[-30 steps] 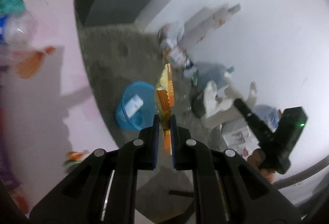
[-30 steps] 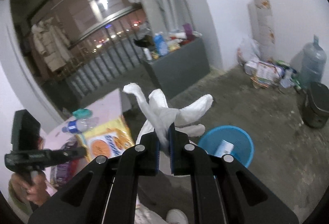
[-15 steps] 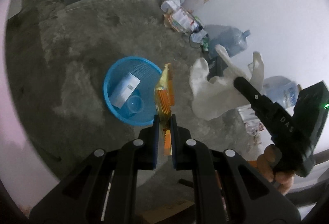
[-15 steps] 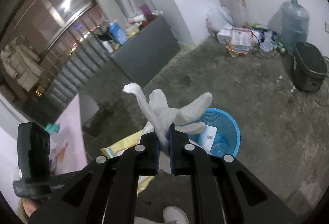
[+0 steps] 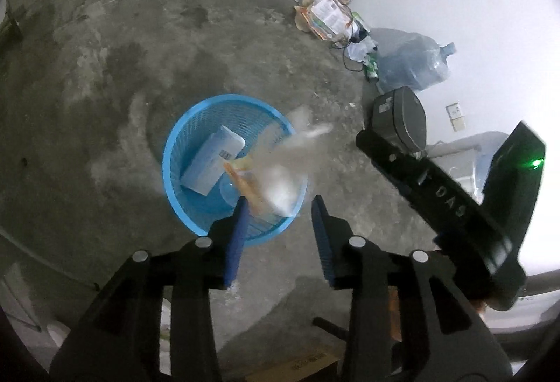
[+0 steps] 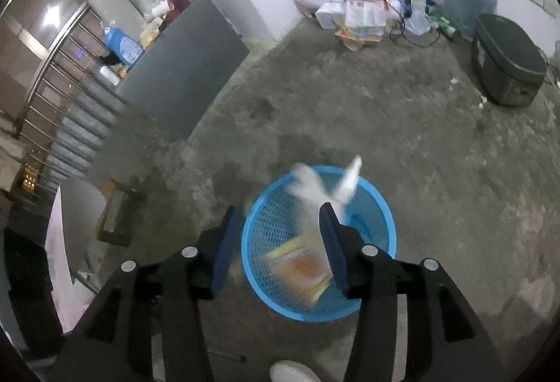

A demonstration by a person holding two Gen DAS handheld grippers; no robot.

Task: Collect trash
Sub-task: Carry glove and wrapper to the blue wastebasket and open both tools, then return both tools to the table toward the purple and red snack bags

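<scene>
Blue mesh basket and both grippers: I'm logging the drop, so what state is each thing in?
Left gripper: open, empty.
Right gripper: open, empty.
Blue mesh plastic basket: upright on the floor, holding trash.
White crumpled glove: blurred, falling into the basket.
Orange-yellow snack wrapper: blurred, in the basket.

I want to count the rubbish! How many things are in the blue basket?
4 visible: white box, clear plastic cup, orange snack wrapper and blurred white glove, all dropping into or inside the blue mesh basket. More may be hidden.

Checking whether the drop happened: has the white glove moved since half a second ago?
Yes. The white glove has left the now open right gripper and is dropping, blurred, toward the blue basket rim on the floor.
</scene>
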